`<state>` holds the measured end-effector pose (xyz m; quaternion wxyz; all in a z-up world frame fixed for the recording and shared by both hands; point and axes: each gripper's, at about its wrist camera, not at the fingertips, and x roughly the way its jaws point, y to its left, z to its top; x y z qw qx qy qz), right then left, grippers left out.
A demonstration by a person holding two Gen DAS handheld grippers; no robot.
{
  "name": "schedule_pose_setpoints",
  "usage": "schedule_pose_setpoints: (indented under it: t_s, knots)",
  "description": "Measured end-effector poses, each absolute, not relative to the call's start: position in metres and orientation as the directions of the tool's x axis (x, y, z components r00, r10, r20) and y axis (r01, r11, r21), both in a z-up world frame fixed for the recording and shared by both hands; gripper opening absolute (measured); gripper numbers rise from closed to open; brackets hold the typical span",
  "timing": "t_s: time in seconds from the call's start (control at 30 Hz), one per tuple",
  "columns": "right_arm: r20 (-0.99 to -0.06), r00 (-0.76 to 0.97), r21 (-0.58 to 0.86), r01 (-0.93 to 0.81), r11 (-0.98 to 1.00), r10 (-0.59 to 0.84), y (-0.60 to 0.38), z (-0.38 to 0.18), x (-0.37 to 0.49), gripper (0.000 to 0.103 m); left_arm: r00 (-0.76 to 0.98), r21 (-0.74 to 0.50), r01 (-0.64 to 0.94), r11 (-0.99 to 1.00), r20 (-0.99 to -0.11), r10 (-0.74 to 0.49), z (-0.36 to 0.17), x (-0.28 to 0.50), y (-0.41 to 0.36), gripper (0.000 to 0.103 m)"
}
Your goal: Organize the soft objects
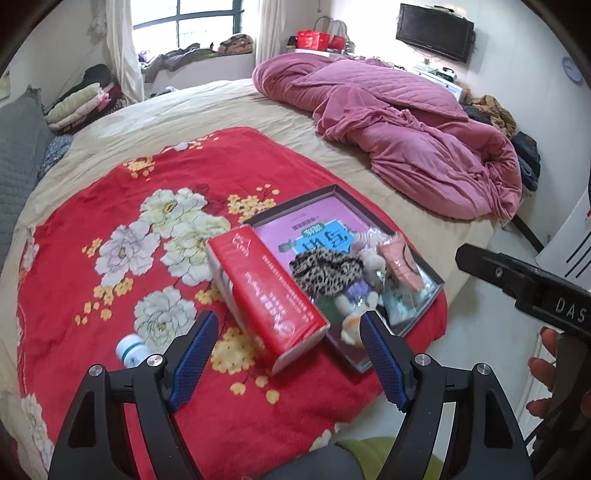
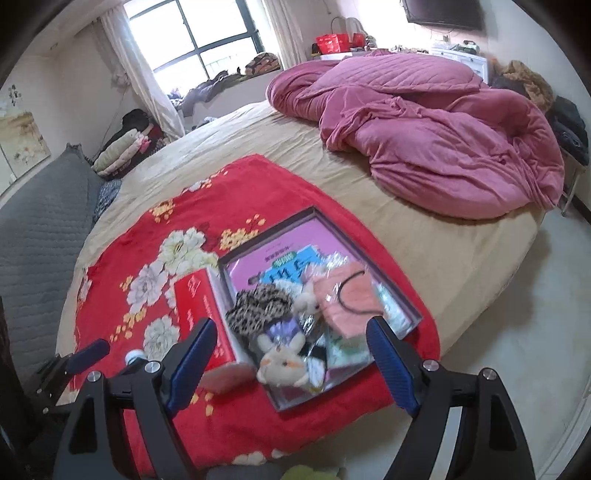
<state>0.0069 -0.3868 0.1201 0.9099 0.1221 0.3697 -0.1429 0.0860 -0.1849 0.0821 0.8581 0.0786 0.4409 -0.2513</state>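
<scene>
Both the left tongs [image 1: 288, 354] and right tongs [image 2: 291, 362] hang open, empty; the plush rabbit [image 2: 282, 363] at the tray's [image 2: 413, 314] near edge could spill onto the blanket [image 2: 295, 428] if nudged

a wide bed in a beige sheet [image 1: 221, 103] fills the room, a crumpled pink quilted duvet [image 1: 406, 122] heaped at its far side. a bright, dark-framed window [image 2: 199, 33] with pale curtains lights the white walls. a black flat television [image 1: 436, 31] hangs up high; the pale floor [image 2: 517, 314] looks tiled, perhaps.
</scene>
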Motion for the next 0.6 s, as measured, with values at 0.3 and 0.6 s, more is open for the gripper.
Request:
schedule_pose_setpoints:
  t_s: [0.3, 0.6]
  knots:
    - [-0.741, 0.661, 0.143, 0.33, 0.933, -0.12, -0.352, 0.104, -0.021, 0.083, 0.465, -0.063, 0.513, 0.856, -0.817, -0.339, 0.083, 0.059, -0.159, 0.08]
    - [-0.763, 0.629, 0.091, 0.33, 0.939, -0.147, -0.324, 0.091, -0.041, 0.083, 0.454, -0.072, 0.512, 0.856, -0.823, -0.341, 0.075, 0.031, -0.144, 0.08]
